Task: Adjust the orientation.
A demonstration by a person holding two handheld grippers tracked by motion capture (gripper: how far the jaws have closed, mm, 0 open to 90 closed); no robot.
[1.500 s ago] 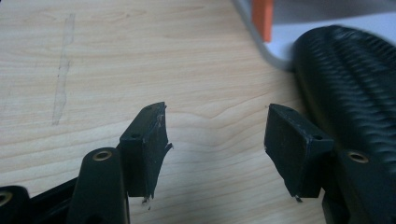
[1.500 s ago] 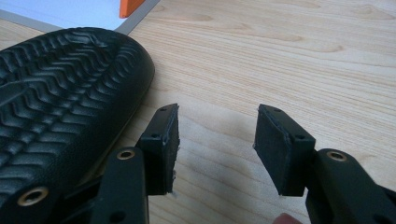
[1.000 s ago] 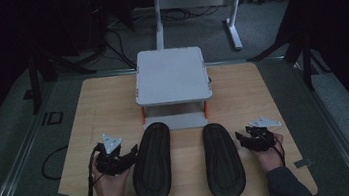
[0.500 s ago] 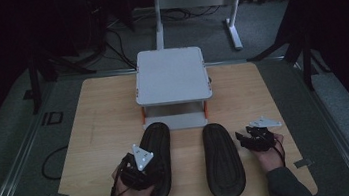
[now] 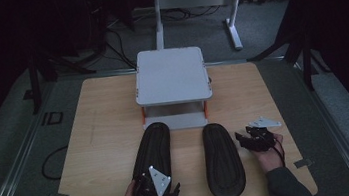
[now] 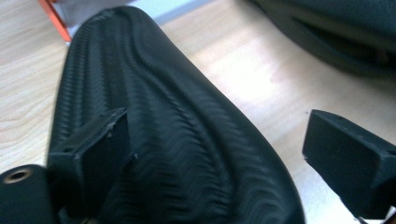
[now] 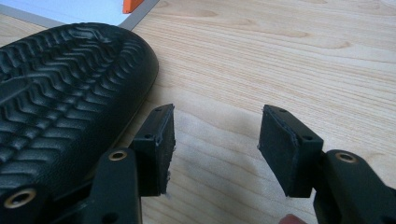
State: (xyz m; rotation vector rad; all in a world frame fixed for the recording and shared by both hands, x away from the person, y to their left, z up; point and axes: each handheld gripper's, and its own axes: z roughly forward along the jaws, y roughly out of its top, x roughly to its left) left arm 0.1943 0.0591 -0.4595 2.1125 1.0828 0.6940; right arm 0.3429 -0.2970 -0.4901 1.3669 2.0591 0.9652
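Two black shoes lie sole-up, side by side, on the near half of the wooden table [image 5: 102,137], just in front of a grey stand [image 5: 172,75]. The left shoe [image 5: 153,153] is straddled at its near end by the left gripper [image 5: 160,193]; its jaws have just been opening and stand wide, one over the ribbed sole, the other beyond its edge, with no pressure applied. The right shoe [image 5: 223,160] is untouched. The right gripper [image 5: 255,138] is held level just beside it, jaws open and empty. Neither shoe is yet lifted; grasping and placing appear to remain.
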